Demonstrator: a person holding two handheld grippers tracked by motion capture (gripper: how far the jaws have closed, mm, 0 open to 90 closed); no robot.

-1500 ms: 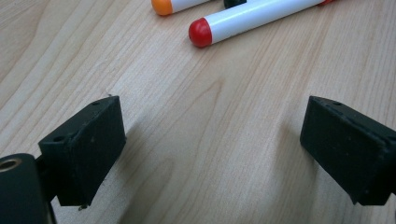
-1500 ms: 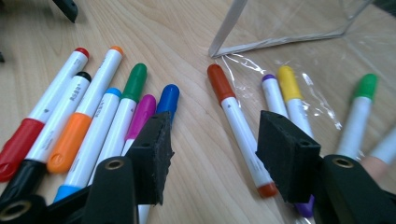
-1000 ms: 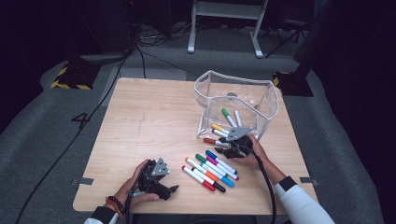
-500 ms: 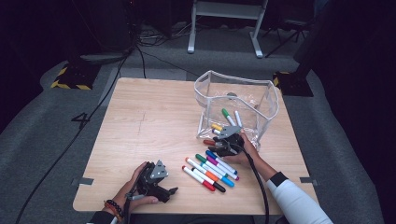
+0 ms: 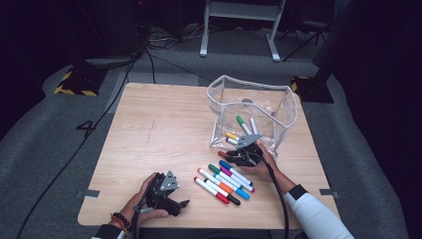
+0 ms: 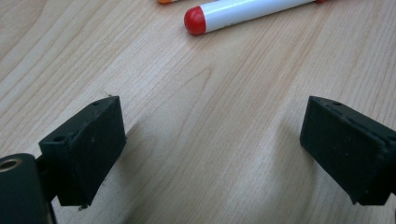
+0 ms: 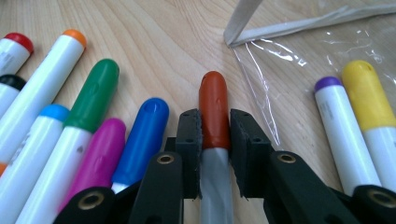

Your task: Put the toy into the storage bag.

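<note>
My right gripper (image 5: 230,156) (image 7: 215,116) lies low on the table just in front of the clear plastic pouch (image 5: 283,102). Its jaws have just been closing and now press on a red-capped marker (image 7: 213,95) (image 5: 222,154), which lies flat on the wood. Beside it, several capped markers (image 5: 224,180) lie side by side, among them blue (image 7: 144,130), magenta and green (image 7: 93,93). Yellow (image 7: 366,93) and purple (image 7: 338,126) markers lie inside the pouch. My left gripper (image 5: 183,204) (image 6: 210,140) rests near the front left edge, open and with nothing in it, pointing at a red-capped marker (image 6: 243,11).
The pouch stands open-topped at the back right of the wooden table (image 5: 149,129), with a green marker (image 5: 242,123) among others inside. Cables trail across the grey floor, and a metal stand (image 5: 239,20) is behind the table.
The right gripper edged slightly left, away from the pouch's front, and its jaws closed on the red-capped marker. The left gripper has stayed where it was.
</note>
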